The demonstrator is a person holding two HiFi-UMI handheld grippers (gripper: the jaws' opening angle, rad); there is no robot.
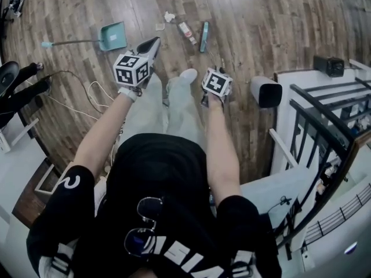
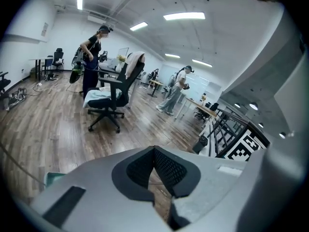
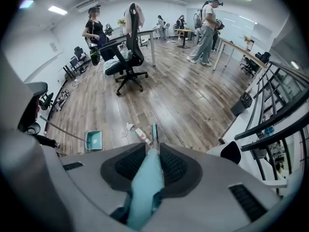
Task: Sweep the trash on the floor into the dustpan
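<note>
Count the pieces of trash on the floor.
3: a crumpled paper, a flat scrap beside it, and a wrapper next to the broom head. Smaller bits may go unseen.

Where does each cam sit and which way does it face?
Head view: on the person's head, steeply down at floor, dustpan, trash; arms and legs show.
Left gripper view: on the left claw, near level toward an office chair; jaws together, empty.
Right gripper view: on the right claw, down the gripped broom toward the floor.
Shared: head and right gripper views both show dustpan and trash.
</note>
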